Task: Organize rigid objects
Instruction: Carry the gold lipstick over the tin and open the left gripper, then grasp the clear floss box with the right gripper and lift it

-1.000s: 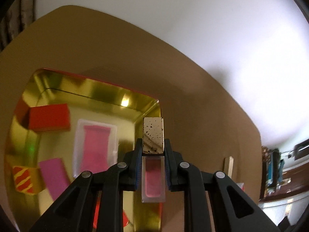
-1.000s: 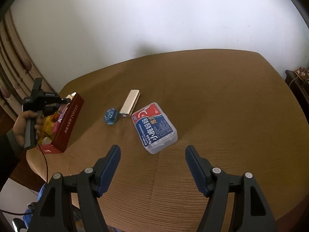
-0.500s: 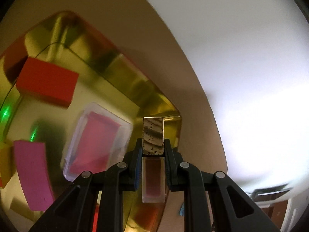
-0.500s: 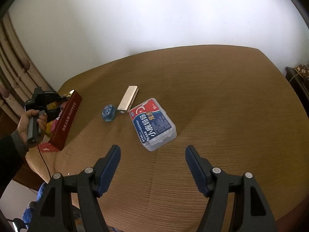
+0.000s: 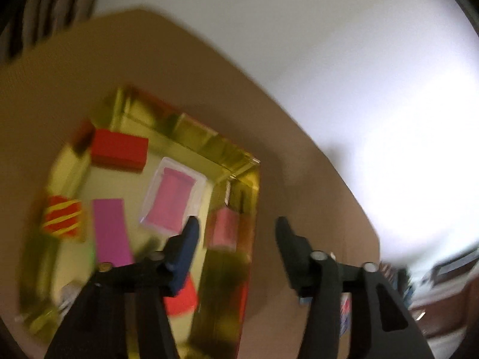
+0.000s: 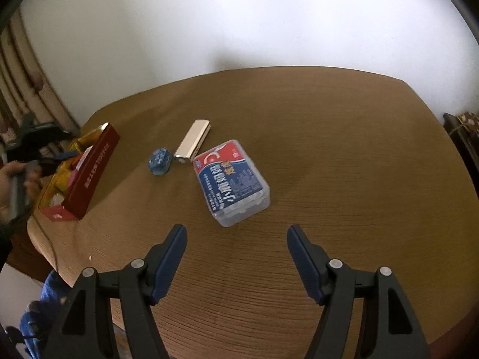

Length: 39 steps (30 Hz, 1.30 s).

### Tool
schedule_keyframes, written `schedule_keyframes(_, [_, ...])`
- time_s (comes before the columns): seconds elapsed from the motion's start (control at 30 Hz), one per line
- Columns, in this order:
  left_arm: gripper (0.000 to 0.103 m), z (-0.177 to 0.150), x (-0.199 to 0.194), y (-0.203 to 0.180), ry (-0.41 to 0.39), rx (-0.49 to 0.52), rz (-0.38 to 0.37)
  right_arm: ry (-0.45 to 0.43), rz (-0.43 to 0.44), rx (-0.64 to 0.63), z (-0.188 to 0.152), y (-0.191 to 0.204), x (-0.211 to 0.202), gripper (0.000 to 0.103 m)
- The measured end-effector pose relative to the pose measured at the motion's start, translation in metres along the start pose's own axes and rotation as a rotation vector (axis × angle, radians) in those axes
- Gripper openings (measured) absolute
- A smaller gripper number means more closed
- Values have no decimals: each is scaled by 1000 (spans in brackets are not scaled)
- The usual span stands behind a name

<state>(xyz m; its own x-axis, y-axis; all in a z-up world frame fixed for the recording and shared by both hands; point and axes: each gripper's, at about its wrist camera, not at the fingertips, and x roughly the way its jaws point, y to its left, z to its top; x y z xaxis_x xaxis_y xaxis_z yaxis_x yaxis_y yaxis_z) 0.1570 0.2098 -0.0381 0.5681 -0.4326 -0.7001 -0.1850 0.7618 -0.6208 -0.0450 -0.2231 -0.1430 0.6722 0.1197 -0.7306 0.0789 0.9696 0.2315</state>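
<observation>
Left tool point(image 5: 236, 223): jaws opening, pads off everything. A sec ago clamped on small pink case point(image 5: 224, 229) w/ gold cap; now let go. Case seen in the gap btwn the pads but below them and touching neither, inside the tin point(image 5: 209, 140), close against its right-hand wall. Frame blurred, so can't tell if lying flat or leaning, or fully at rest.

Further out in the tin: clear case w/ pink insert point(image 5: 172, 197) just beside the dropped one, magenta card point(image 5: 110, 230), red box point(image 5: 119, 151) at the far side, red-yellow striped block point(image 5: 63, 217) at the left wall, something red-orange under the left finger. Same spots as a sec ago, nothing knocked about. Tin on the brown table point(image 5: 179, 68), near its edge.

Right tool point(image 6: 236, 233): spread wide, nothing in it, hanging above the table, no change from a sec ago. Ahead of it, well apart from the tin: plastic box w/ blue label point(image 6: 232, 182) nearest, gold bar point(image 6: 193, 142) just behind it, small blue item point(image 6: 160, 161) beside the bar's near end.

Meaning for the task, prob.: one more item stowed, left side free for another pick. Three still loose on the table, so not done. Blue-label box likely next, being right in front of the right tool; looks wide, may need a grip across the short side. Worth checking room left in the tin first, floor already crowded.
</observation>
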Motion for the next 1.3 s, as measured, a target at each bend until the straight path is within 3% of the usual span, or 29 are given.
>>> schedule_keyframes(0.1, [86, -35, -44, -16, -54, 137, 8, 5, 10, -41, 0, 3, 12, 71])
schedule_keyframes(0.27, [97, -84, -104, -24, -150, 347, 26, -15, 15, -202, 19, 21, 24, 71])
schedule_keyframes(0.43, [98, -148, -114, -31, -183, 445, 42, 34, 0, -315, 47, 32, 56, 75])
schedule_keyframes(0.57, [98, -176, -106, -28, -169, 454, 31, 73, -40, -385, 53, 33, 85, 78])
schedule_keyframes(0.63, [98, -184, -99, -28, -142, 460, 32, 127, 25, -352, 53, 27, 101, 78])
schedule_keyframes(0.7, [98, -189, -90, -29, -128, 472, 41, 128, 27, -372, 49, 26, 109, 78])
schedule_keyframes(0.77, [98, -194, -87, -30, -119, 484, 42, 98, 24, -357, 48, 25, 106, 76])
schedule_keyframes(0.83, [98, -198, -84, -33, -116, 509, 41, 73, 5, -319, 48, 20, 100, 62])
schedule_keyframes(1.07, [98, -206, -96, -40, -179, 536, 30, -20, -82, -290, 66, 21, 43, 62])
schedule_keyframes(1.3, [98, -213, -121, -45, -357, 575, 180, -155, -156, -258, 119, 51, -48, 62])
